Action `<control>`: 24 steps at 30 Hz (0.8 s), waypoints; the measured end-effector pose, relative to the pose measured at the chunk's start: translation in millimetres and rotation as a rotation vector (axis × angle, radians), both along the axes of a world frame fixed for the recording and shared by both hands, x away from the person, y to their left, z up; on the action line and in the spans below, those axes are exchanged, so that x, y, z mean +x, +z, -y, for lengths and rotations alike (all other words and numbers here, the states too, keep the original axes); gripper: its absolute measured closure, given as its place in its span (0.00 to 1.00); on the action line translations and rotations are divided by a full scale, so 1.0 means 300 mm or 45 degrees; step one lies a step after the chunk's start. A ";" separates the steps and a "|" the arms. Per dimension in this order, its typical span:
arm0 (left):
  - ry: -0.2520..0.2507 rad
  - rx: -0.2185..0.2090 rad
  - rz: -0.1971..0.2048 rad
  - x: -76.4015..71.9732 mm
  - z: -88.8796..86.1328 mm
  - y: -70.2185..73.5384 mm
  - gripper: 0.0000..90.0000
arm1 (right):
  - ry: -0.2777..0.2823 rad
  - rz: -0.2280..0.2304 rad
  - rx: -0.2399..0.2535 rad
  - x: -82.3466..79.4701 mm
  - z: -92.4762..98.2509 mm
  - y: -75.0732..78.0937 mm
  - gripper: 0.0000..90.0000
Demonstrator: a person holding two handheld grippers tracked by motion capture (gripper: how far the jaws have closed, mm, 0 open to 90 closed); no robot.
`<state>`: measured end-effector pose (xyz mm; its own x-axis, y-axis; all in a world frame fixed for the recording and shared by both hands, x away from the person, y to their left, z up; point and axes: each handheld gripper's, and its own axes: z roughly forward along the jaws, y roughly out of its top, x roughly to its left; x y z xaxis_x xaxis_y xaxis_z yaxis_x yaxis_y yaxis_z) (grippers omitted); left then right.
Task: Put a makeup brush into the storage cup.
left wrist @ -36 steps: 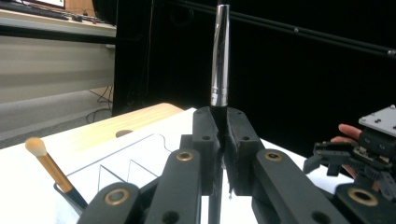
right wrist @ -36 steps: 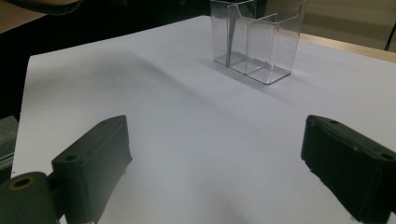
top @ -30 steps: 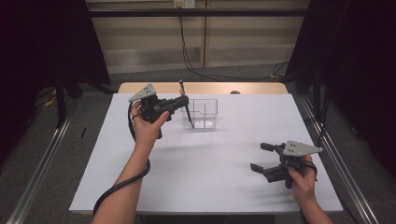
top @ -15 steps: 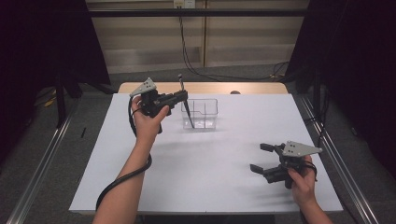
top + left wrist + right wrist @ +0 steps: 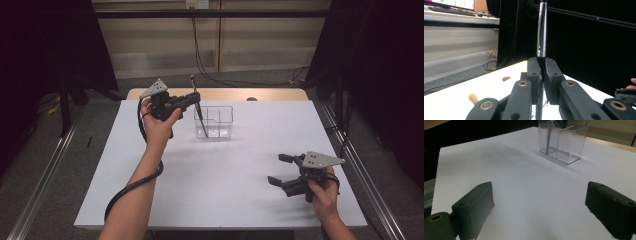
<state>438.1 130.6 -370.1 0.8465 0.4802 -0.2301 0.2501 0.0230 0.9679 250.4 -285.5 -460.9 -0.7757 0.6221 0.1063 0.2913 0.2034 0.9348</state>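
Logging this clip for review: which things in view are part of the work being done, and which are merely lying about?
In use:
left gripper, shut on the pen
clear divided holder, pen tip inside it

Idle or background:
right gripper, open, empty
white table
wall cables

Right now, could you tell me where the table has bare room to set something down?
Most of the white table is bare: the wide stretch between the clear organizer and the right gripper. It is crowded at the far edge, where the left gripper holds a pen at the organizer.

One pen [image 5: 198,106], one clear organizer [image 5: 215,121]
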 end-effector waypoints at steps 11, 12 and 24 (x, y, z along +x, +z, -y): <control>0.031 0.003 0.005 0.022 0.005 0.010 0.93 | 0.002 -0.001 0.001 -0.003 0.006 -0.002 0.09; 0.033 0.000 0.003 0.024 0.006 0.009 0.93 | -0.001 -0.005 -0.001 -0.004 0.006 -0.002 0.09; 0.060 0.026 0.006 0.041 0.024 0.005 0.93 | 0.012 -0.004 -0.011 -0.007 0.005 -0.002 0.09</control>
